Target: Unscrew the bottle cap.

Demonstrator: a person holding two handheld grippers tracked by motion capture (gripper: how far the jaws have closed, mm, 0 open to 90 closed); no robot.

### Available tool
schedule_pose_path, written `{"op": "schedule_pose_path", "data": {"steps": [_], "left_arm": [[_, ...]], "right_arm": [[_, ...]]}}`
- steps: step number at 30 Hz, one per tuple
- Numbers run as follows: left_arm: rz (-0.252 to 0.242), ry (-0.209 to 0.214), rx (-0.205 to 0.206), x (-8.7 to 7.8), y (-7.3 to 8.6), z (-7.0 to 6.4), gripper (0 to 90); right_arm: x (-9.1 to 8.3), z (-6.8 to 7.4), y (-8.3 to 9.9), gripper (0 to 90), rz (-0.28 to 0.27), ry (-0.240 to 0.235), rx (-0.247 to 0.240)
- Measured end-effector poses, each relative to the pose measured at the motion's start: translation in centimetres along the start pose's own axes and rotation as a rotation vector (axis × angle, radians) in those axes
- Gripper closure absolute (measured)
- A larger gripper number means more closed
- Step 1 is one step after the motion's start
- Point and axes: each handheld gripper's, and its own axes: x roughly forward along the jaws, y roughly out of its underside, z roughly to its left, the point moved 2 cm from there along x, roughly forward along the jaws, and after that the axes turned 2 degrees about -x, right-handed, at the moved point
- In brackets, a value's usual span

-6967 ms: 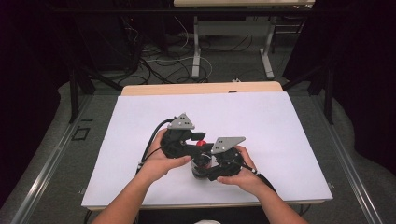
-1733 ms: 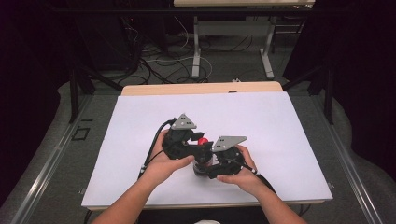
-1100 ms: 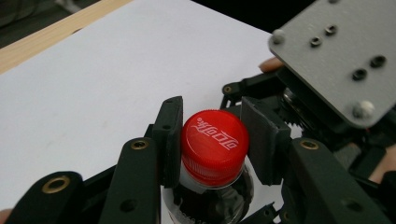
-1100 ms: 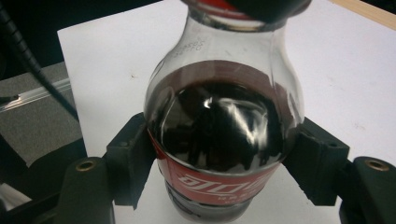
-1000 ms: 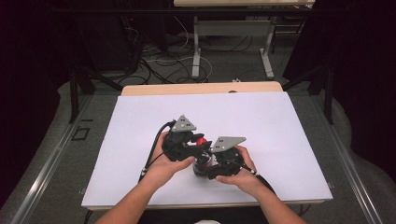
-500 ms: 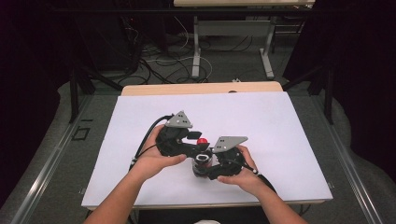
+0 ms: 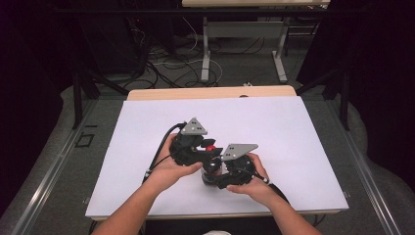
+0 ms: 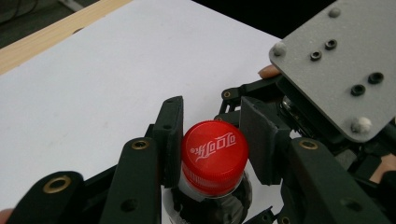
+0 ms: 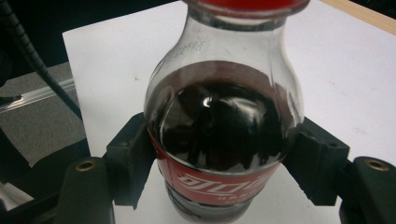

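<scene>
A small cola bottle (image 9: 223, 116) with dark drink and a red label stands upright near the front middle of the white table (image 7: 293, 127). My right gripper (image 9: 223, 154) is shut on its body at label height, one pad (image 9: 128, 154) on each side. The red cap (image 8: 214, 156) sits on the bottle's neck, and my left gripper (image 8: 210, 119) is shut on it from above, pads (image 8: 172, 140) pressed to its sides. In the high view both hands meet at the bottle (image 7: 211, 171), the left gripper (image 7: 201, 147) over the cap (image 7: 210, 147) and the right gripper (image 7: 218, 174) lower.
A wooden strip (image 7: 210, 93) runs along the table's far edge. Beyond it are table legs and loose cables on the floor (image 7: 195, 58). White tabletop lies open to the left, right and back of the hands. Black cables trail from both grippers toward the front edge.
My left gripper swung a little left and back half a second ago and now sits over the cap again, turned slightly. The bottle and right gripper have stayed in place.
</scene>
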Motion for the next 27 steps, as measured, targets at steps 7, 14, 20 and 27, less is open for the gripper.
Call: {"op": "schedule_pose_path", "data": {"steps": [7,14,20,27], "left_arm": [[0.018,0.041,0.026,-0.8,-0.3,-0.1,47.7],[0.082,0.08,0.108,-0.8,-0.1,0.7,53.6],[0.068,0.101,0.061,-0.4,0.0,0.7,60.7],[0.054,-0.012,0.009,0.0,0.1,-0.3,61.0]], "right_arm": [[-0.1,0.2,0.0,30.5,-0.003,-0.017,0.006],[-0.1,0.3,-0.1,30.5,0.005,-0.027,-0.004],[0.0,0.5,-0.1,30.5,0.008,-0.024,-0.006],[0.0,0.2,0.0,30.5,0.01,-0.005,0.0]]}}
